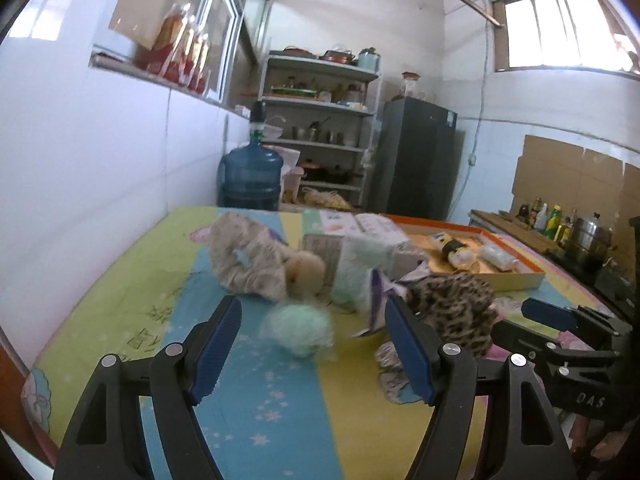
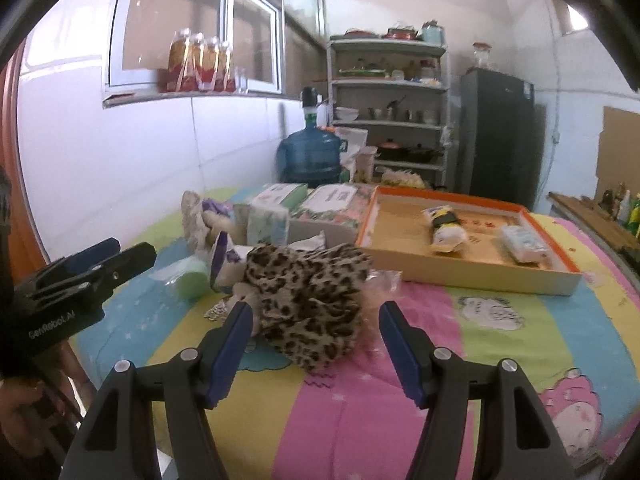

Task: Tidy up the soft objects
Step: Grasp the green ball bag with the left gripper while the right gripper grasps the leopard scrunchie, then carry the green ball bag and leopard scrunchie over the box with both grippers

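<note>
The leopard-print plush (image 2: 308, 300) lies on the striped cartoon cloth of the tabletop (image 2: 500, 344), dead ahead at twelve o'clock from the right claw (image 2: 316, 344), whose blue pads stand well apart on either side of it without touching it. Just beside the plush, toward ten o'clock, sits a mint-green fluffy ball (image 1: 298, 330); the left claw (image 1: 314, 344) faces that one, its pads also spread wide and empty. Behind the ball, at about eleven o'clock, a pale grey-beige stuffed toy (image 1: 250, 260) sprawls against a huddle of tissue packs (image 2: 268, 220) and crumpled wrappers. Further out, at one to two o'clock, the orange-rimmed tray (image 2: 472, 276) already holds a small yellow-and-black doll (image 2: 444, 228) and a white wrapped pack (image 2: 522, 244), with plenty of bare floor left in it. To my eye the sorting is only begun: two things are boxed, while the plush, the ball and the pale toy lie loose and unheld. A blue water jug (image 1: 250, 178) and a kitchen shelf rack (image 1: 320, 128) stand beyond.
</note>
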Tool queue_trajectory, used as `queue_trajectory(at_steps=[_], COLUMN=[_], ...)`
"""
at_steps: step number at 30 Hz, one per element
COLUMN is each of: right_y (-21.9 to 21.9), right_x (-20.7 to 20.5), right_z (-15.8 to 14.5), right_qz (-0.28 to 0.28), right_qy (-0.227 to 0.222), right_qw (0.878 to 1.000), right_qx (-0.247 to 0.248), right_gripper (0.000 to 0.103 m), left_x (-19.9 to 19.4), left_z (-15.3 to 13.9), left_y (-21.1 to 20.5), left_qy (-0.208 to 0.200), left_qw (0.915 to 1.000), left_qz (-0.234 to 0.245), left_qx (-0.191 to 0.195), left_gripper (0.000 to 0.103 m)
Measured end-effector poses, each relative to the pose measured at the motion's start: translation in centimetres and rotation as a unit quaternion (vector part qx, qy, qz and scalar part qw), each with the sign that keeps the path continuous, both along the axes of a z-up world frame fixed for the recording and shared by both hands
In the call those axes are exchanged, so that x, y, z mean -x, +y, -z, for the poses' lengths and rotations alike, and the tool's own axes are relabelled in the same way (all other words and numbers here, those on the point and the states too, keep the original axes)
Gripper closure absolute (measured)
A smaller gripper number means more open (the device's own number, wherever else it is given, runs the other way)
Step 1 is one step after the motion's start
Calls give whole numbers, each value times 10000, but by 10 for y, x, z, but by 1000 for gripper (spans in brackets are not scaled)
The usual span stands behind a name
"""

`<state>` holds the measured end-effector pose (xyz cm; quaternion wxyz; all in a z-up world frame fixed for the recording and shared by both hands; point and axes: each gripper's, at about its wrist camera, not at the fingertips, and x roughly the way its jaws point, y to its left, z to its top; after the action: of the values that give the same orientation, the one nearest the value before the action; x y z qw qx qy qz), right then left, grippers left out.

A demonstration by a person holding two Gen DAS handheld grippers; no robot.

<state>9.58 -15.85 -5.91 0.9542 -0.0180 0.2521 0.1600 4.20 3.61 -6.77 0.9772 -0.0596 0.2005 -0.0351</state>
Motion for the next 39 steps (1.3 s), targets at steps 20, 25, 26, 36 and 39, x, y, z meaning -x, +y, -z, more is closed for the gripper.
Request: queue_trajectory(at_steps=[20,25,26,36,39], right_y=[31,26,25,15,14], right_x=[-39,-43,-43,-42,-39], right_z=[14,17,18,20,18], right_qz=[-96,-311,-337,-482,-492], right_qy=[77,216,232,308,271], right_qw=[9990,9992,9991,9977,9976], right_qx=[425,144,100,-361,-415], right_gripper=[43,56,59,70,71], left_x=[-76,-94,-97,-99,-95], left_z=[34,47,48,51,51], left_y=[17,18,17,25,30], left_qy=[1092,1474,1531,1380,1277], left_qw=[9937,9876,9866,9849,9850], left_qz=[268,496,525,740,711], left_qx=[47,191,202,742,916], left_gripper=[27,27,27,50,50])
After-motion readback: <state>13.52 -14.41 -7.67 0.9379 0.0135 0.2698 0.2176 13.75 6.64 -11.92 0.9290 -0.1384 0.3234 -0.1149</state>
